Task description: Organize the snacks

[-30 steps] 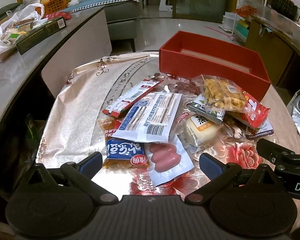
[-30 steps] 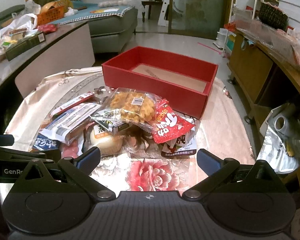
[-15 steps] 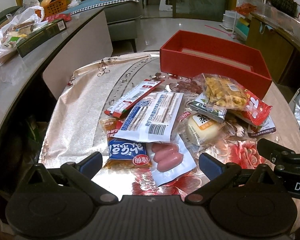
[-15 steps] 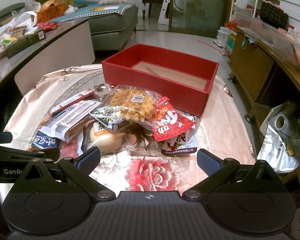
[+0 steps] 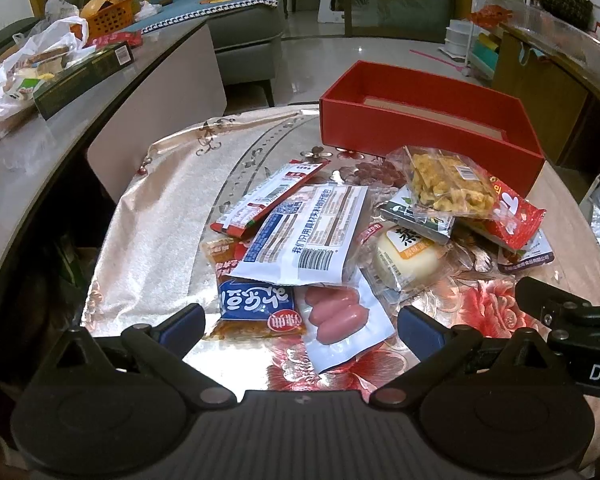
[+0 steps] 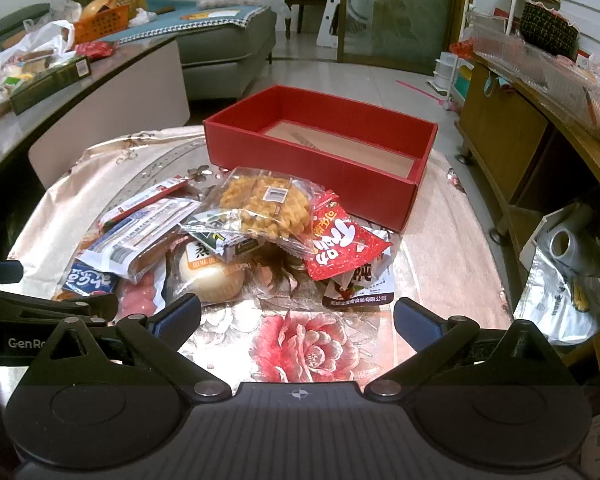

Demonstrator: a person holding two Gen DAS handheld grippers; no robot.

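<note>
Snacks lay heaped on the flowered tablecloth, just in front of the red box.
Sausage pack sat nearest the left gripper, farthest from the box; both it and the right gripper were spread wide, gripping nothing.

One red box; about nine snack packets piled on bench; three sausages in one clear pack.

A floral-clothed table carries a red box and heaped snack packets.
</note>
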